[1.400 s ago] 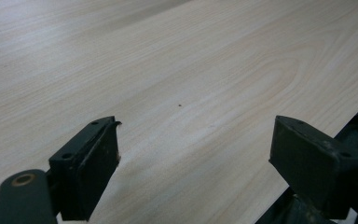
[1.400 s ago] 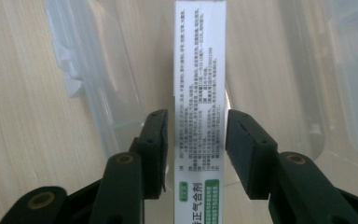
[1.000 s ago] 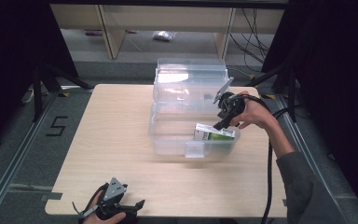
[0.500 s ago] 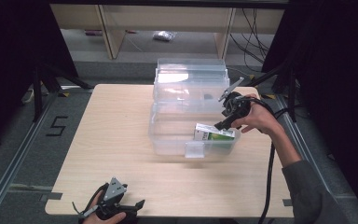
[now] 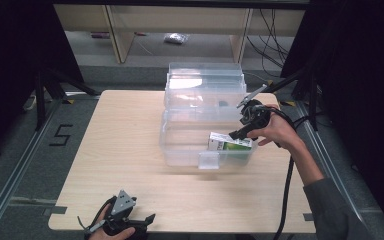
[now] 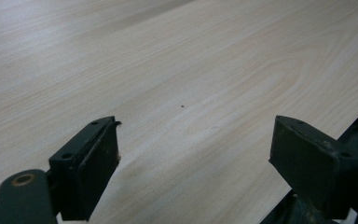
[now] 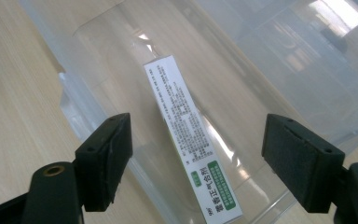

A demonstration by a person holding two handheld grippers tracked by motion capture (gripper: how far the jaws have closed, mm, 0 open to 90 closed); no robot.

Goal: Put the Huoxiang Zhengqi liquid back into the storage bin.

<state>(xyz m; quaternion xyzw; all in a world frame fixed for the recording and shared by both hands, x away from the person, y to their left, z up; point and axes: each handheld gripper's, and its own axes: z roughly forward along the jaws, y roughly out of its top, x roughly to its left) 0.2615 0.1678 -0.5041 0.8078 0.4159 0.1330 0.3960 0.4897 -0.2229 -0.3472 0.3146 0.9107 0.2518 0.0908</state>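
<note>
A fixed high camera looks forward and down over the whole table (image 5: 130,150). Each gripper camera sits close, facing along its jaws; the right one shares the clear bin (image 7: 279,70) at two o'clock.

Lighting is uneven in the high view: the bench (image 5: 130,150) is evenly and moderately lit from above, while both sides and the near right corner fall into near-black. A white glare patch sits on the far clear bin (image 5: 205,82); the near clear bin (image 5: 180,145) shows soft reflections. Shadows on the bench are faint and diffuse. The high view is slightly soft, with fine detail lost. In the left gripper view the wood grain is sharp at mid-distance, the jaws dark and slightly soft. In the right gripper view the printed box (image 7: 191,140) is legible; bright reflections streak the plastic at far right, and the background blurs.
</note>
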